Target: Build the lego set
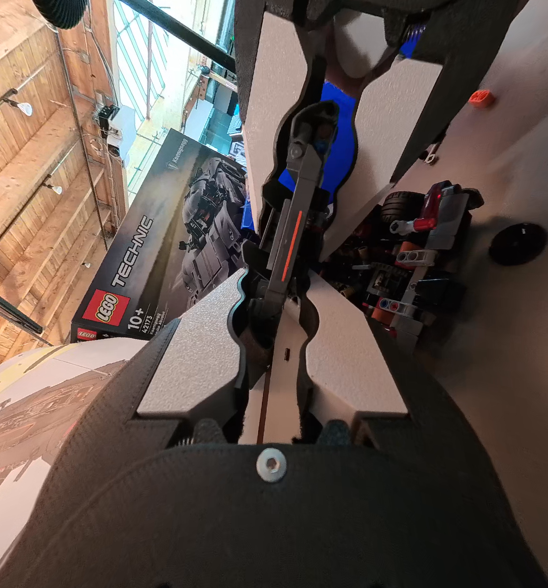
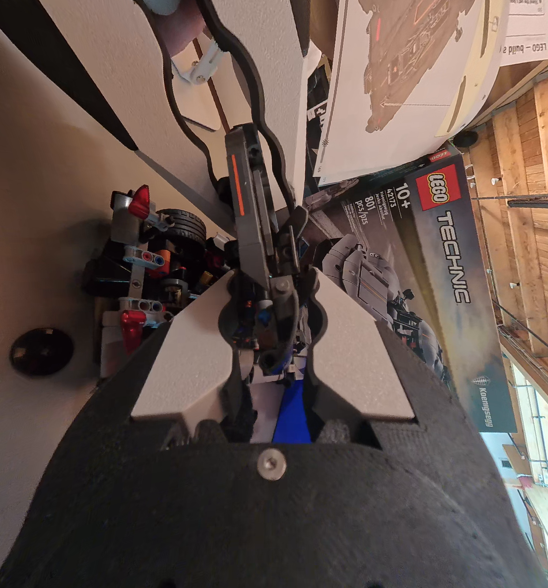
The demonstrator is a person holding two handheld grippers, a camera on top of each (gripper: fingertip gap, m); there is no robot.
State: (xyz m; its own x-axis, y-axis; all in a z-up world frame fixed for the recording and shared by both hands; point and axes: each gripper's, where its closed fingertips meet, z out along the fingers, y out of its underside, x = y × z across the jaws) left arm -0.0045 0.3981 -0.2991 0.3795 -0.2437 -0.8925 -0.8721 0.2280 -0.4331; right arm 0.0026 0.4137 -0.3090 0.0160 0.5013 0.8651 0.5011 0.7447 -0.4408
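Note:
A long dark grey panel assembly [image 1: 293, 222] with an orange stripe hangs in the air between my two grippers, which face each other. My left gripper [image 1: 276, 286] is shut on its near end. My right gripper [image 1: 293, 241] comes in from the top and is shut on the far end. In the right wrist view, my right gripper [image 2: 274, 276] clamps the end with a grey pin and a curved piece, the panel [image 2: 247, 203] runs away from it, and the left gripper [image 2: 260, 206] holds the other end. The part-built car chassis [image 1: 419, 254] [image 2: 148, 270] lies on the table beyond.
The set's box [image 1: 158, 238] [image 2: 441, 270] stands beside the chassis, with the open instruction booklet [image 1: 27, 413] [image 2: 393, 79] near it. A black disc [image 1: 517, 243] [image 2: 40, 350] and a small orange piece [image 1: 482, 98] lie on the white table [image 1: 505, 350]. Both grippers' tips are close together, under 4 cm apart. The black disc [image 1: 517, 243] lies around 11 cm away from my right fingertips. My right wrist view [image 2: 41, 351] looks at it from another angle.

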